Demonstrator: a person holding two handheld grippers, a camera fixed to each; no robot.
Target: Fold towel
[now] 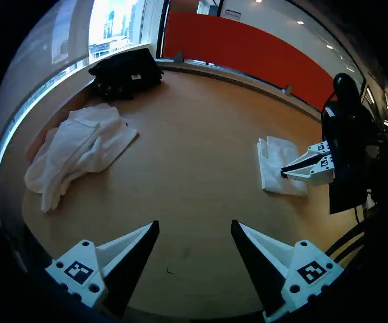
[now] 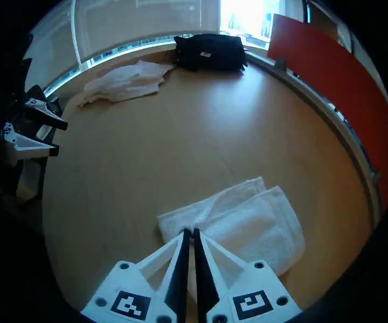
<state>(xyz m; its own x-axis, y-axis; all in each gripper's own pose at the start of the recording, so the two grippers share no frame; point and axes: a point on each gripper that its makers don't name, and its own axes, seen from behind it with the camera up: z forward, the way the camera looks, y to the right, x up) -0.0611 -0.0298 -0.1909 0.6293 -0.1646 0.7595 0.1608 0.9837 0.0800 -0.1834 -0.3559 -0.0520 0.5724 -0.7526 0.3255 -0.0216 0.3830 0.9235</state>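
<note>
1. White fingers [image 2: 215, 269] with black inner sides belong to the right gripper [image 2: 190, 232]. They sit almost together, with a thin slit between them. Their tips are at the near edge of the folded towel [image 2: 248, 215]. I cannot tell if any cloth is pinched between them.
2. The left gripper view shows this same right gripper [image 1: 282, 173] from the side. It is low over the folded towel [image 1: 272, 159], and a person in dark clothes [image 1: 350, 134] is behind it.
3. The left gripper [image 1: 194, 223] has its fingers wide apart. It holds nothing and hangs over the bare wooden table [image 1: 194, 140].
4. The right gripper view shows the left gripper [image 2: 60, 139] far off at the left side, with its fingers apart.
5. The folded towel lies flat on the table, well apart from the left gripper.
6. A messy pile of white cloth [image 1: 81, 148] lies across the table, well apart from the towel. The right gripper view shows it near the far edge [image 2: 126, 81].
7. A black bag [image 1: 126, 72] sits by the window, just beyond the pile.
8. A red wall panel [image 1: 248, 51] runs along the table's far side.
</note>
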